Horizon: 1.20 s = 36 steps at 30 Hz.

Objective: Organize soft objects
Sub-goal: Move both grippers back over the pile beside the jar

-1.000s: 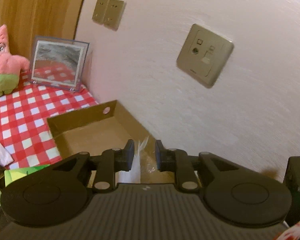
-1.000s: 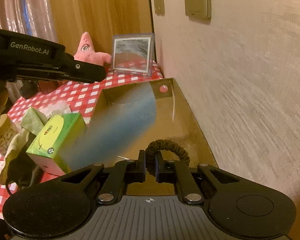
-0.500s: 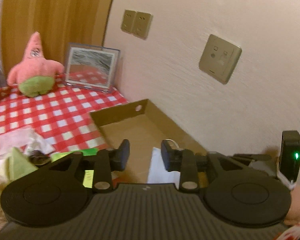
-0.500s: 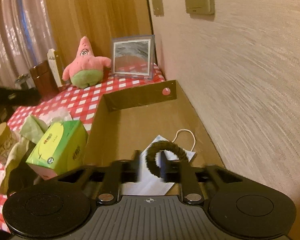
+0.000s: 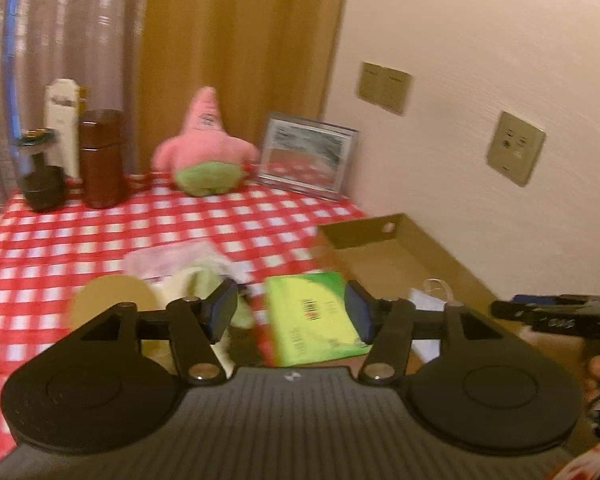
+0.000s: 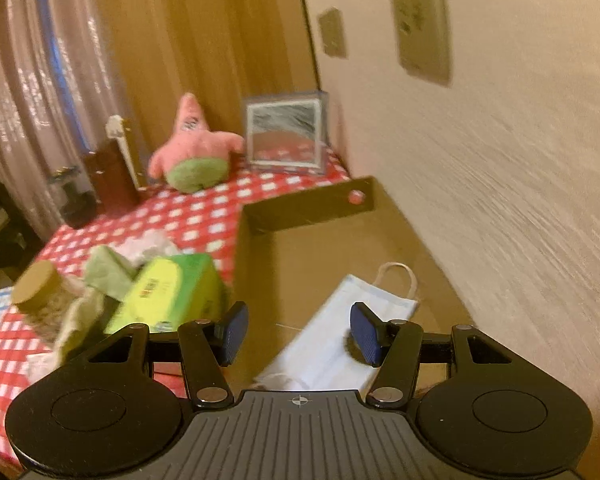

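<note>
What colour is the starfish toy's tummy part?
Green. The starfish toy is pink on top and green at the bottom, clearest in the left wrist view.

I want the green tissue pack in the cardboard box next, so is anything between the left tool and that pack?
Nothing visible. The left tool is open, and the green tissue pack shows directly between its fingers, beside the cardboard box. A face mask already lies inside the box, with bare floor beyond it.
</note>
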Tool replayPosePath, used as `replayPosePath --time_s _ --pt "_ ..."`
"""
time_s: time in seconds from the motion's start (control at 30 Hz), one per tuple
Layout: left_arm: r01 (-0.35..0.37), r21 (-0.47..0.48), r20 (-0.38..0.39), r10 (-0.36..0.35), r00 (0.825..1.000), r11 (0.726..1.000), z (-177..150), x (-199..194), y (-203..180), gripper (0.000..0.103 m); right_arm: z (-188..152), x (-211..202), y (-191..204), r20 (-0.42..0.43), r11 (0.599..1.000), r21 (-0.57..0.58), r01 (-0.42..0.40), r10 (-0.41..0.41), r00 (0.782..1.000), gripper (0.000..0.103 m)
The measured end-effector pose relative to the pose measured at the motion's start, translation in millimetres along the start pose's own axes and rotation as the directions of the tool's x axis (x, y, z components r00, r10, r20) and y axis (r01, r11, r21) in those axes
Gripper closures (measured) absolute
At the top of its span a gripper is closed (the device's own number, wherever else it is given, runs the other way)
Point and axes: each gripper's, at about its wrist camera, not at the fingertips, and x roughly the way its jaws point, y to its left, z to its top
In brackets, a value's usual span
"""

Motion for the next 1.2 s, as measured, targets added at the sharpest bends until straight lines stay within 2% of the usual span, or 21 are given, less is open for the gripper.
replayPosePath --time_s 0.2,0.4,0.53,0.77,0.9,1.03,1.2 --pt "-0.096 -0.073 0.014 0.098 0.995 0.993 -18 -47 43 0.038 -1 -23 48 0.036 0.996 -0.029 -0.081 0.082 0.996 0.046" --pt "-0.185 -0.154 -0.013 0.185 0.983 0.971 -43 -84 84 0.033 -5 -35 93 0.035 0.985 -0.046 -0.165 0.167 0.985 0.046" --pt "-0.222 -0.194 -0.051 0.216 0.975 0.956 -62 -96 104 0.033 -14 -36 117 0.025 0.979 -0.066 -0.191 0.193 0.981 0.046" --pt "-0.250 -0.198 -0.099 0.234 0.967 0.948 -84 -98 119 0.033 -38 -24 143 -0.030 0.975 -0.085 -0.206 0.204 0.979 0.046" --pt "-0.223 -0.134 -0.132 0.206 0.970 0.966 -90 -87 119 0.033 -48 -18 151 -0.057 0.973 -0.101 -0.208 0.203 0.978 0.046" --pt "-0.154 0.005 -0.168 0.153 0.974 0.988 -92 -67 114 0.033 -53 -8 158 -0.083 0.970 -0.114 -0.215 0.207 0.975 0.046" --pt "-0.055 0.178 -0.215 0.093 0.972 0.982 -95 -39 114 0.033 -57 6 166 -0.113 0.964 -0.144 -0.222 0.207 0.972 0.046"
